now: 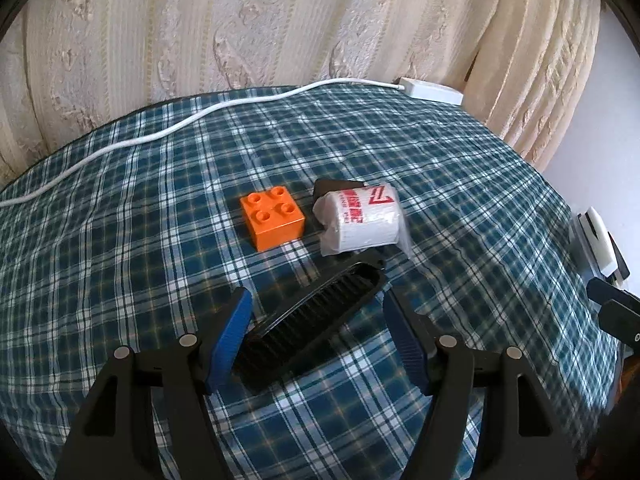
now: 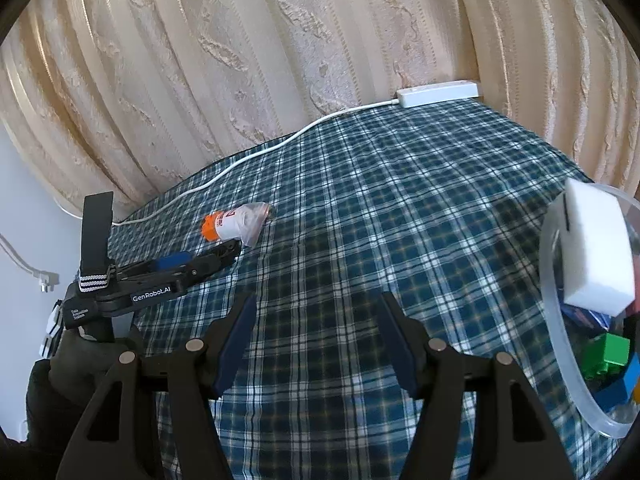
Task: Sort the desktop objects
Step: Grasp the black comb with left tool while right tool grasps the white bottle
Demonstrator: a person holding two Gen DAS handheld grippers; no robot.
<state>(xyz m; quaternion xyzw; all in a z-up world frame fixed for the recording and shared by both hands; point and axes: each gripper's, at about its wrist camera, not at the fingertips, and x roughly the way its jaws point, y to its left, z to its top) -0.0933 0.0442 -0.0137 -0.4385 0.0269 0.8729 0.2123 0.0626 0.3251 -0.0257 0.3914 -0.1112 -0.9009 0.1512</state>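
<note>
Left hand-held gripper point(image 1: 318, 300) fills the bottom of its own view, blue pads spread apart with a black ribbed object point(image 1: 312, 320) lying on the cloth between them; the pads do not visibly press on it. Right hand-held gripper point(image 2: 314, 304), at the bottom of its view, likewise stands open over bare plaid, nothing between its pads.

Behind both, a cream curtain point(image 1: 280, 28) spans the top of the frames. Below it a blue-and-white plaid cloth point(image 1: 120, 240) covers the surface.

At the right edge of the right-wrist view, a clear bin point(image 2: 560, 360) holds a white foam block point(image 2: 596, 248), a green brick point(image 2: 608, 354) and blue pieces.

A white cable point(image 1: 160, 132) snakes across the upper left of the left-wrist view to a white power strip point(image 1: 434, 90) at upper right.

Centre frame in the left-wrist view, a wrapped white roll point(image 1: 362, 220) with red print lies on its side, just beside an orange brick point(image 1: 274, 220) to its left, studs up. A dark object point(image 1: 332, 186) shows behind the roll.

In the right-wrist view, a gloved hand point(image 2: 80, 360) at lower left holds the left tool.
</note>
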